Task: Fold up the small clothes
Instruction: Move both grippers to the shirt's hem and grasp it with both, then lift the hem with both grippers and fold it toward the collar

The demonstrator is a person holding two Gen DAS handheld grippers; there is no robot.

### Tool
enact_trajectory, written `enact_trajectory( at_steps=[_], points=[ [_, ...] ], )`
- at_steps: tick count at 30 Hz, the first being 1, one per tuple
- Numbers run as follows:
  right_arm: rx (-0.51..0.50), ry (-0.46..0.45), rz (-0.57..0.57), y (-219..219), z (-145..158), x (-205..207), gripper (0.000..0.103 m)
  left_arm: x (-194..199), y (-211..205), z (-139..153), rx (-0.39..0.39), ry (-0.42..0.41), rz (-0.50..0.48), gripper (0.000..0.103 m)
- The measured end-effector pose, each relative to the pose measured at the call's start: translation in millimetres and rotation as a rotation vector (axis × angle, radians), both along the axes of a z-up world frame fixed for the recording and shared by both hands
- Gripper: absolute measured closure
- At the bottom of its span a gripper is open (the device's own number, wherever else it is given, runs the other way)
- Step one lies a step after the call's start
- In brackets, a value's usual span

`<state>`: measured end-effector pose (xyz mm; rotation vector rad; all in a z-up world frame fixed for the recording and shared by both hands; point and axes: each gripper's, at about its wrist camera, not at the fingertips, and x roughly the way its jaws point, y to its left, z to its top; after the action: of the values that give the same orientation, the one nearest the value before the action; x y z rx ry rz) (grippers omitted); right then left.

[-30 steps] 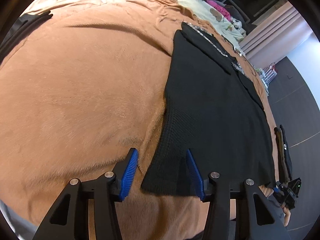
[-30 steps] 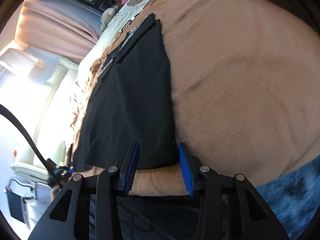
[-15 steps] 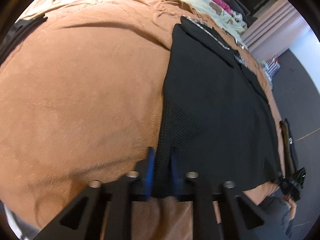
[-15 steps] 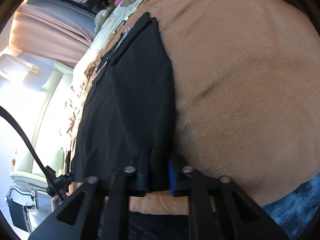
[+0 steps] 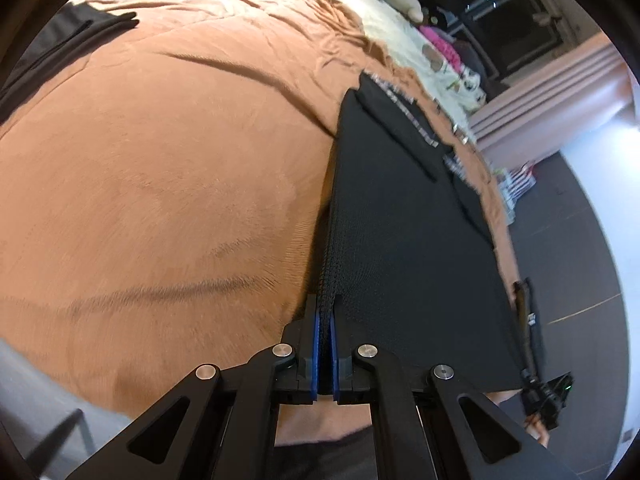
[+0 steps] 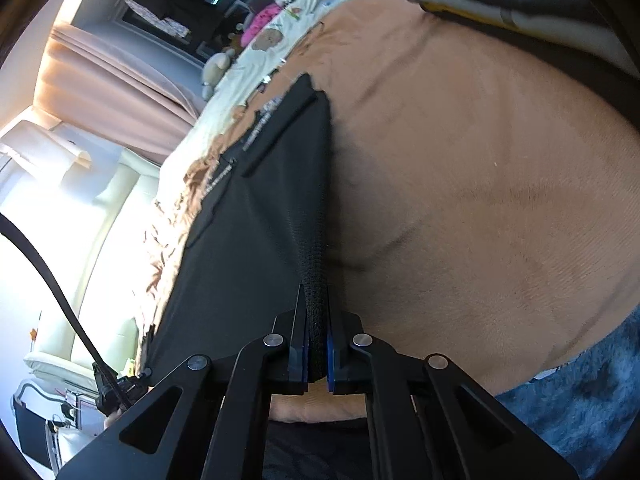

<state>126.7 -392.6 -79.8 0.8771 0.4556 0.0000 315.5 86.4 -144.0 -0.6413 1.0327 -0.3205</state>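
Left tool [image 5: 325, 316]: you held it clamped on the black garment's [image 5: 408, 240] near left corner.
Right tool [image 6: 316, 312]: clamped on the near right corner.
Garment axis: ran straight away from both tools across the bed [image 5: 160, 184].

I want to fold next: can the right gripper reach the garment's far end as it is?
Probably not freely: the right gripper is shut on the black garment's near corner, so it must release or carry it.

Bare blanket [image 5: 168, 184] flanks the black garment [image 5: 400, 248].
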Motion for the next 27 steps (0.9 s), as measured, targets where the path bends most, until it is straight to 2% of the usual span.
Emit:
enact_trajectory(
  at_steps=[7, 13, 19, 27],
  points=[
    [0.009, -0.089, 0.014, 0.9, 20.0, -33.7, 0.101, -15.4, 12.1, 32.9, -0.113, -0.066, 0.037, 0.1],
    [0.022, -0.152, 0.031, 5.3, 30.3, -65.7, 0.101, -42.4, 22.7, 67.8, -0.199, -0.155, 0.064, 0.1],
    [0.028, -0.199, 0.039, 7.8, 35.4, -89.9, 0.101, -73.9, 33.2, 92.5, -0.257, -0.226, 0.086, 0.1],
    [0.018, -0.258, 0.06, 16.4, 30.9, -125.4, 0.101, -128.3, 47.2, 117.3, -0.293, -0.281, 0.112, 0.1]
  ],
)
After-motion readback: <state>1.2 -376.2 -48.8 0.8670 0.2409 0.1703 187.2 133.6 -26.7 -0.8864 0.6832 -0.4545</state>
